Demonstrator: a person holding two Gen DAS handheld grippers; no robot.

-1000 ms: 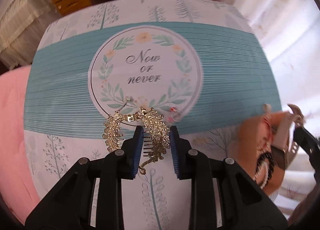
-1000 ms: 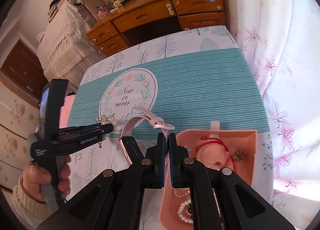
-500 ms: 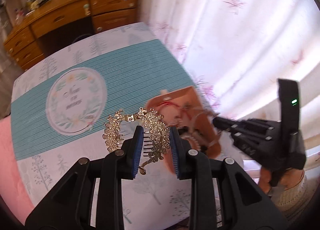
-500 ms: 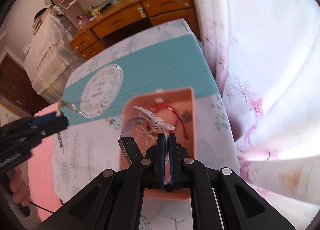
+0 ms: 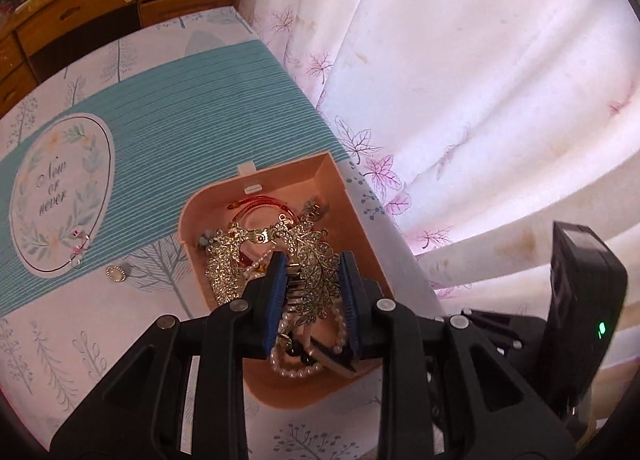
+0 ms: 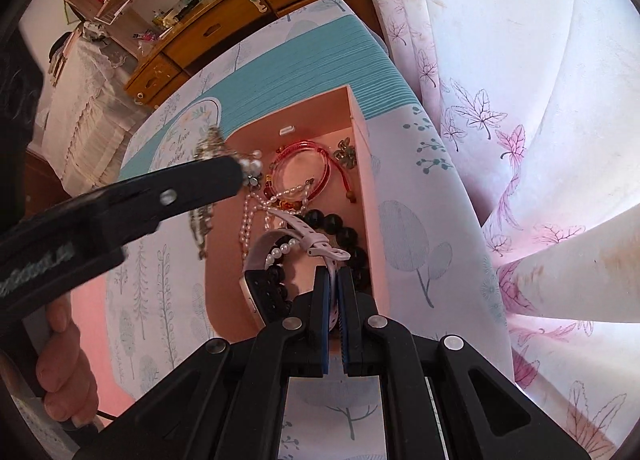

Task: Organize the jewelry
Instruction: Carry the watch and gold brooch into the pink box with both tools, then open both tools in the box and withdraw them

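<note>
While the tablecloth with its teal striped band is spreading out beyond both pairs of fingers, the pink jewelry box is sitting open directly below and ahead of them, beside the leaf-print curtain. Inside the box, ahead of the right fingers, a black bead bracelet, a pearl strand and a red cord bracelet are lying tangled together. The left gripper is hanging over the box, its blue pads pinching the gold leaf hair comb by one wing, while the other wing is dangling to the left of the fingers. The right gripper is squeezing its fingers nearly together on the strap of the pink watch, which is looping up just ahead of the fingertips over the box. Left of the left fingers, a small gold ring and a thin hoop earring are lying on the cloth, outside the box.
</note>
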